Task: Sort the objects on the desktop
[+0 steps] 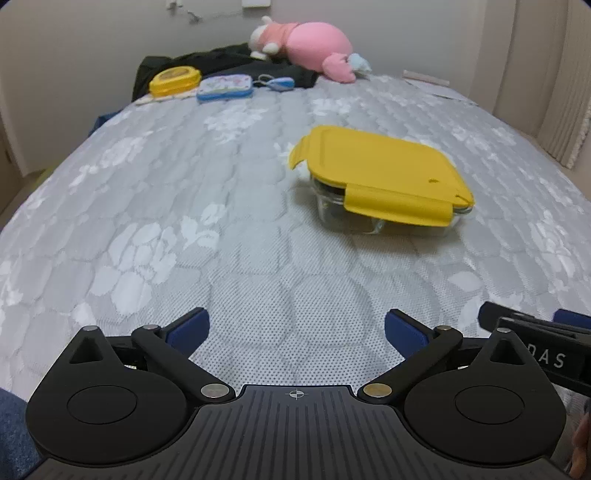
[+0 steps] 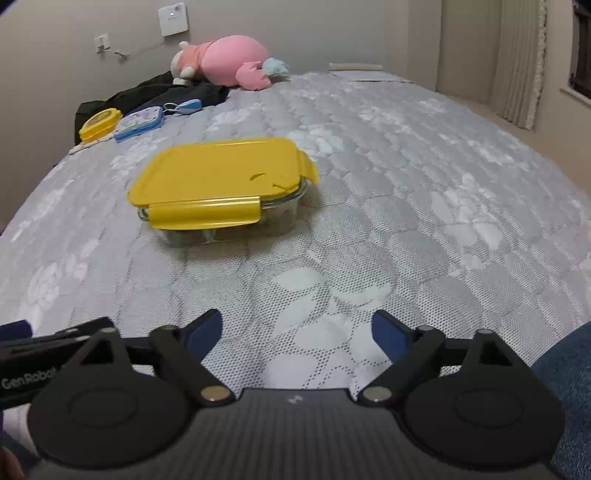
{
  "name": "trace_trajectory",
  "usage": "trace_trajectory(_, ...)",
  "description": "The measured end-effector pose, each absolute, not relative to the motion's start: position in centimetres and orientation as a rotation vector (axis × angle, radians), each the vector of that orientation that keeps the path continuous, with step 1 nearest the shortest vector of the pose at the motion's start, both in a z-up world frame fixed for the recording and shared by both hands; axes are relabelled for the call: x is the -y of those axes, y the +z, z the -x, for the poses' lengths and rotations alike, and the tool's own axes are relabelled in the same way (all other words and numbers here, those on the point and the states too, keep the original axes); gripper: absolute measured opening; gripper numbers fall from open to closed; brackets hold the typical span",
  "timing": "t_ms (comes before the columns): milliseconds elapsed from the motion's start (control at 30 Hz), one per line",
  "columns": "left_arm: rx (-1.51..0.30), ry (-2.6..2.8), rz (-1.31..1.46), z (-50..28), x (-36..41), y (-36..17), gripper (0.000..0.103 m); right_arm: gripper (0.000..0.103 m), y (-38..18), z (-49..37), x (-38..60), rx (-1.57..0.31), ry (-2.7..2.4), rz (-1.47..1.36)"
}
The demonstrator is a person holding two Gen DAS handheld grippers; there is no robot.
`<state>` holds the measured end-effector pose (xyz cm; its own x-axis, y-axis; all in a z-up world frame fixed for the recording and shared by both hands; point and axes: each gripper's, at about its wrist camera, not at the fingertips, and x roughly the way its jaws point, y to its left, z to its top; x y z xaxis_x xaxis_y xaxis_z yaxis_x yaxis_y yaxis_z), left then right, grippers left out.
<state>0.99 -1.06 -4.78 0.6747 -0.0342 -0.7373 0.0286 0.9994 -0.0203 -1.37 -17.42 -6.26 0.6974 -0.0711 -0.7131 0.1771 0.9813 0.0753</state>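
— Right, what lies ahead of me?

— Your mattress [image 1: 258, 184] carries a yellow-lidded glass box [image 1: 384, 177] near the middle, well clear of both tools. My left gripper [image 1: 295, 332] and right gripper [image 2: 297, 334] both stand spread wide, holding nothing.

— How should I take it?

— Probably approach level, one tool per short side. Only the right view shows a wall switch [image 2: 173, 19].
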Motion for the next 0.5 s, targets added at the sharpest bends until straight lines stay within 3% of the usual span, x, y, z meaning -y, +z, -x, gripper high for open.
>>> trace_trajectory(500, -0.821, -0.041, -0.020, -1.09, 1.49, -4.85, 0.103, 0.093, -6.71, 0.90, 17.64, -0.797, -0.153, -0.152)
